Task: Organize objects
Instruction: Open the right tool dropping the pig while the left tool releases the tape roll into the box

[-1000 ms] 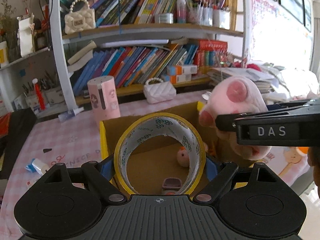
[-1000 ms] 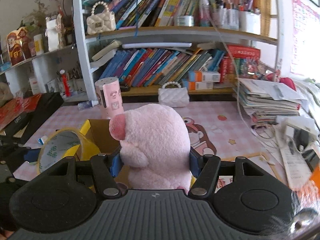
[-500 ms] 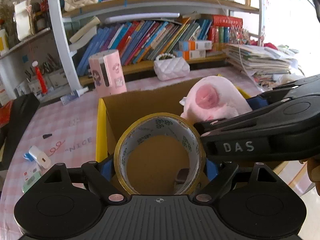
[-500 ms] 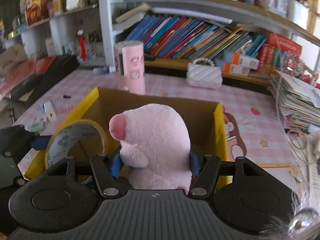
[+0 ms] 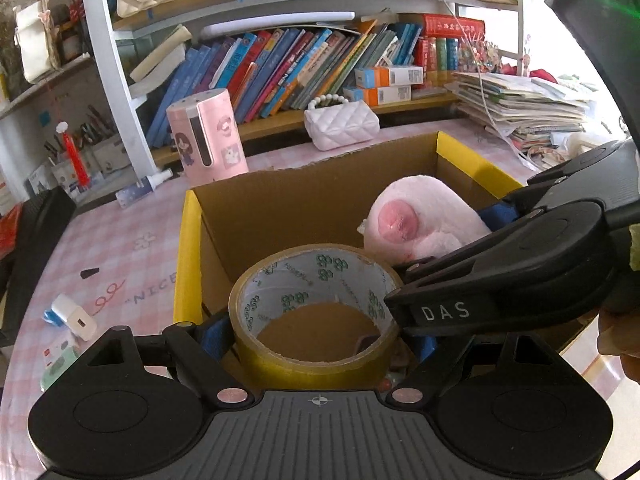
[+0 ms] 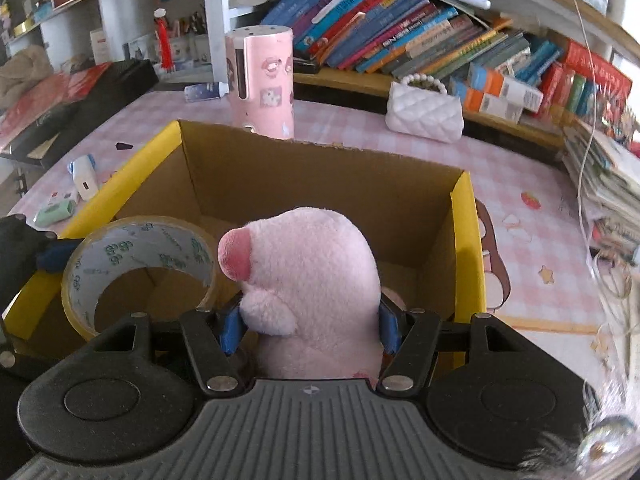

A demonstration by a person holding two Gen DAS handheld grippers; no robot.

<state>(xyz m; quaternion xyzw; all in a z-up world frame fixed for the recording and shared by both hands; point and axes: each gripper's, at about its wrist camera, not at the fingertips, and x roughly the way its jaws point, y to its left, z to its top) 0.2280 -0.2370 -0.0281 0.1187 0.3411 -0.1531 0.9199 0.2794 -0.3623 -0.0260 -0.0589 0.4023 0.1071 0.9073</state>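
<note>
My left gripper (image 5: 318, 334) is shut on a yellow tape roll (image 5: 316, 310) and holds it over the near left part of an open cardboard box (image 5: 280, 200) with yellow edges. My right gripper (image 6: 310, 322) is shut on a pink plush toy (image 6: 312, 280) and holds it inside the box's (image 6: 320, 172) opening, to the right of the tape roll (image 6: 136, 264). The plush toy (image 5: 416, 224) and the right gripper's black body (image 5: 520, 272) also show at the right of the left wrist view. Small items on the box floor are mostly hidden.
A pink cylinder (image 5: 206, 136) and a white quilted purse (image 5: 340, 124) stand behind the box on the pink checked table (image 5: 120, 240). Small white and green items (image 5: 70, 320) lie left of the box. Bookshelves (image 5: 300, 60) stand behind and stacked papers (image 5: 520, 108) lie at the right.
Both grippers have moved forward and down over the box, with the views tilting downward. The plush toy has sunk lower into the box opening. The tape roll sits lower over the near left corner.
</note>
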